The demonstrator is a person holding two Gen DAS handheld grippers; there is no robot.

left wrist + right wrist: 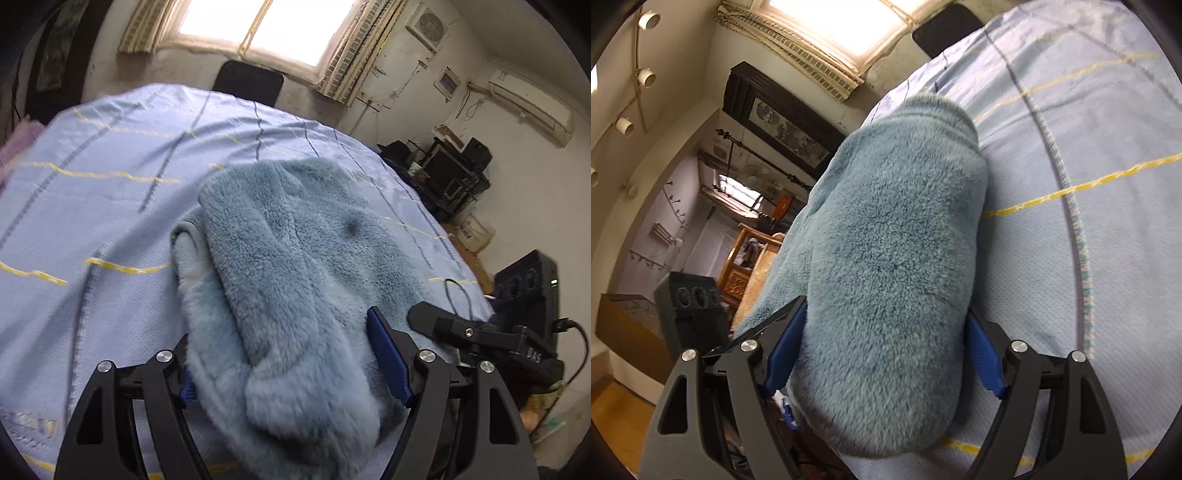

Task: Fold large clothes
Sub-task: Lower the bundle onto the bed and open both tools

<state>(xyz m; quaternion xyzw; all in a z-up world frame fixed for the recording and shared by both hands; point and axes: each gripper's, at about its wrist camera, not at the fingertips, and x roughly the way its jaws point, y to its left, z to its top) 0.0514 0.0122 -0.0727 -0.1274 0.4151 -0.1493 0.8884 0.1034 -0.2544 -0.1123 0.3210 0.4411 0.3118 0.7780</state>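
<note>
**Fleece garment bundled on the bed, a fold between each pair of jaws**

A fluffy blue-grey fleece garment (pixel 295 258) lies in a folded heap on a bed covered by a pale blue sheet (pixel 110 206) with yellow and dark stripes. It sits toward the near edge of the bed, with one long padded fold laid over the rest.

The left gripper (pixel 280 354) points down at the near end of the garment. Its jaws stand wide apart, and a thick roll of fleece fills the space between them; the right-hand blue pad shows a sliver of clearance, while the other pad is mostly hidden behind the pile (so whether it presses cannot be told).

The right gripper (pixel 882 354) likewise has its jaws spread wide around a rounded roll of the same fleece, which bulges past both blue pads. The fleece brushes the pads, yet it does not look squeezed.

In the left wrist view, the right gripper's black body shows at the garment's right edge. A window (pixel 266 26) lights the far wall.
</note>
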